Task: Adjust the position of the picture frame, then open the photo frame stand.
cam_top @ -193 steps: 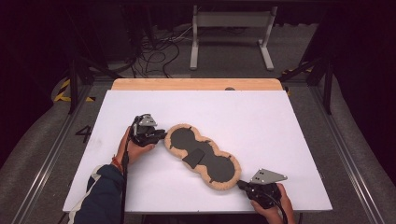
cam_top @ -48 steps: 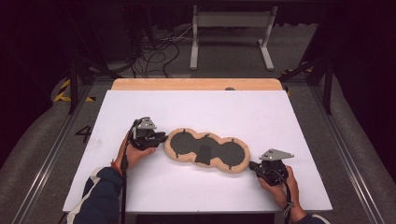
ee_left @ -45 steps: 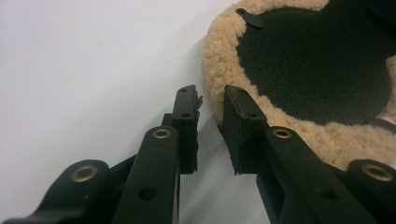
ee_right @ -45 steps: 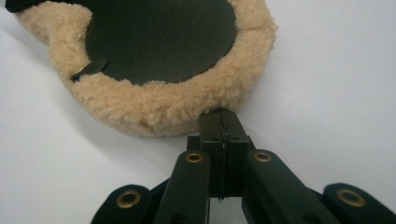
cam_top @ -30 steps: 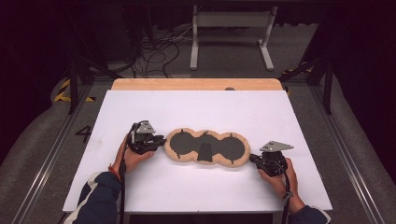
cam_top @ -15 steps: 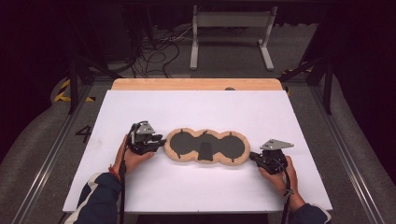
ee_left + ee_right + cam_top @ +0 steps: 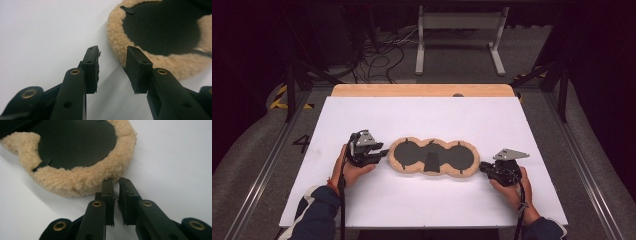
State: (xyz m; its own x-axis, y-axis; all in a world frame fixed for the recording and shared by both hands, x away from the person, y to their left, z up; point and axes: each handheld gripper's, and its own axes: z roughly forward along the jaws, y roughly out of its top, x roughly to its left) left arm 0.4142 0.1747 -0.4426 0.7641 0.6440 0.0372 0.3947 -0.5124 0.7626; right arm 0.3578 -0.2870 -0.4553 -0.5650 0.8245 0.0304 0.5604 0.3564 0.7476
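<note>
A three-lobed black pad with a tan fleece rim (image 7: 409, 154) lies flat across the white tabletop (image 7: 422, 115). My left gripper (image 7: 384, 154) sits at its left end. Its jaws (image 7: 112, 53) have just been opening and hold nothing, with the fleece rim (image 7: 117, 32) just past the right fingertip. My right gripper (image 7: 482, 166) sits at the pad's right end. Its jaws (image 7: 115, 181) have just been opening to a narrow gap with nothing in it, and the fleece rim (image 7: 75, 180) lies against the tips.
A wooden strip (image 7: 422, 90) runs along the table's far edge. Behind it stand a metal frame (image 7: 459, 30) and loose cables (image 7: 382, 50) on the floor. Bare white surface lies in front of and behind the pad.
Earlier the pad lay slanted with its right end near the front edge; now it lies straight across. The right hand came up from the front edge with it. Over the last second both hands stay put.
</note>
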